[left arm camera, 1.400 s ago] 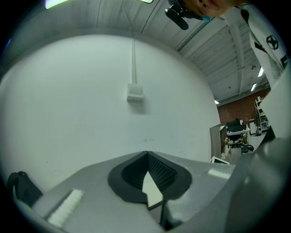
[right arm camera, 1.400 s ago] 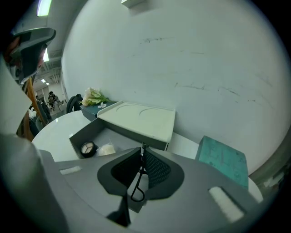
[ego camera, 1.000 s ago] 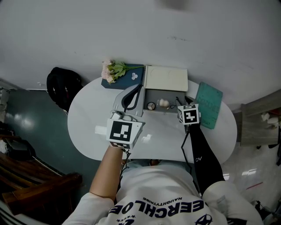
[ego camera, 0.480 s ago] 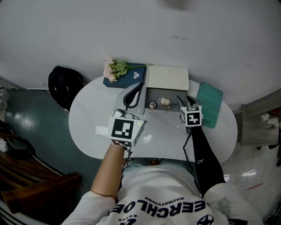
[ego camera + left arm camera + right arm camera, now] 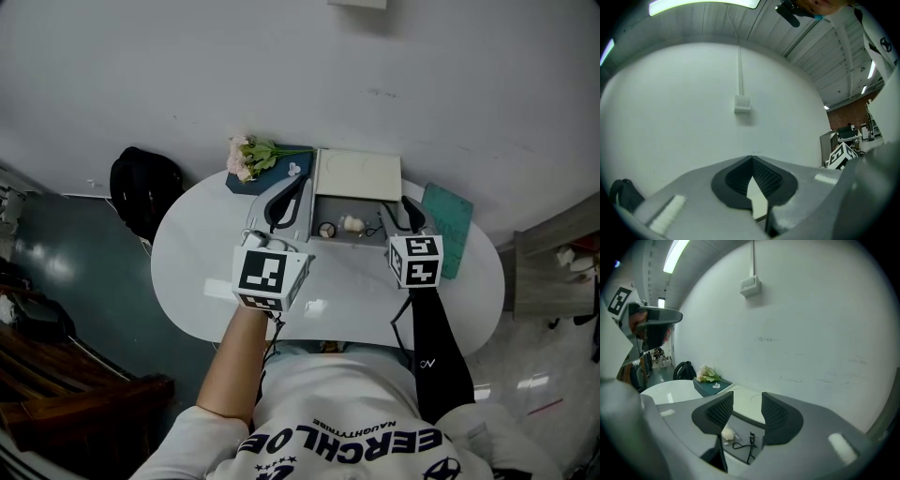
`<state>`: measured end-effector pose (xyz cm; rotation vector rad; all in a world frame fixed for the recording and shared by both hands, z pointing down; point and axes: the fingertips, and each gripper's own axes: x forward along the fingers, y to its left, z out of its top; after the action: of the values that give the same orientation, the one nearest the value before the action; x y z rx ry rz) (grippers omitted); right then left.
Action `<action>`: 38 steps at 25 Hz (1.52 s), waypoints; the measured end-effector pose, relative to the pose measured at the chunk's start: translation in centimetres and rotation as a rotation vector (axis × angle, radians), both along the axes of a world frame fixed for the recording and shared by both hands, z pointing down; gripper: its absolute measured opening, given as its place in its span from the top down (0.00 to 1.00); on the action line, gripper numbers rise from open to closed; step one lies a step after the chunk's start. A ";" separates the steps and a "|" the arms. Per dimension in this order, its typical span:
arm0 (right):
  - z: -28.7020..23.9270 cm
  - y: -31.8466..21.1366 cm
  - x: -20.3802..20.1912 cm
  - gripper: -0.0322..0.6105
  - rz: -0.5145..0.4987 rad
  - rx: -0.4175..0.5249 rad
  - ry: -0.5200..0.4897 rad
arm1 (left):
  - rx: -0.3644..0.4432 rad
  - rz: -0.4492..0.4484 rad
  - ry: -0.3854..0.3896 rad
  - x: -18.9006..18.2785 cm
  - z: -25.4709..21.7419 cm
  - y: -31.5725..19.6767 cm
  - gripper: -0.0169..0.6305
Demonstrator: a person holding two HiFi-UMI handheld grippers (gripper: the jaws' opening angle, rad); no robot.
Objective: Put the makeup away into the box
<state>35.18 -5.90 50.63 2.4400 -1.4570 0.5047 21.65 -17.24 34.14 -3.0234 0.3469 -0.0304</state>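
Observation:
The grey makeup box [image 5: 330, 208] stands open at the table's far edge, its cream lid [image 5: 356, 174] tipped back. Inside lie a round compact [image 5: 326, 229], a white puff [image 5: 352, 223] and a black eyelash curler [image 5: 377, 226]. In the right gripper view the puff [image 5: 727, 432] and the curler [image 5: 749, 446] show below the jaws. My right gripper [image 5: 410, 214] hangs over the box's right end, open, with nothing between its pads [image 5: 723, 409]. My left gripper [image 5: 286, 199] is held level over the box's left end, its tips touching [image 5: 751, 159], with nothing seen in them.
The white oval table [image 5: 197, 272] ends at a plain wall. Pink flowers [image 5: 246, 155] lie on a dark teal case [image 5: 279, 161] left of the lid. A teal book [image 5: 445, 220] lies right of the box. A black bag [image 5: 141, 183] sits off the table's left.
My right gripper has lifted up out of the box with nothing in it, and its cube now looks larger and nearer. The left gripper has stayed almost where it was.

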 end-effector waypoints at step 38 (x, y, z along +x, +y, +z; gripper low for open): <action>-15.3 2.7 -3.7 0.83 -0.089 0.300 0.269 | 0.054 0.070 0.018 1.3 -3.2 3.7 0.96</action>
<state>31.46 -3.16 35.28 2.5238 -1.6086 -0.0670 22.98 -13.59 30.92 -2.9813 0.2394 0.0112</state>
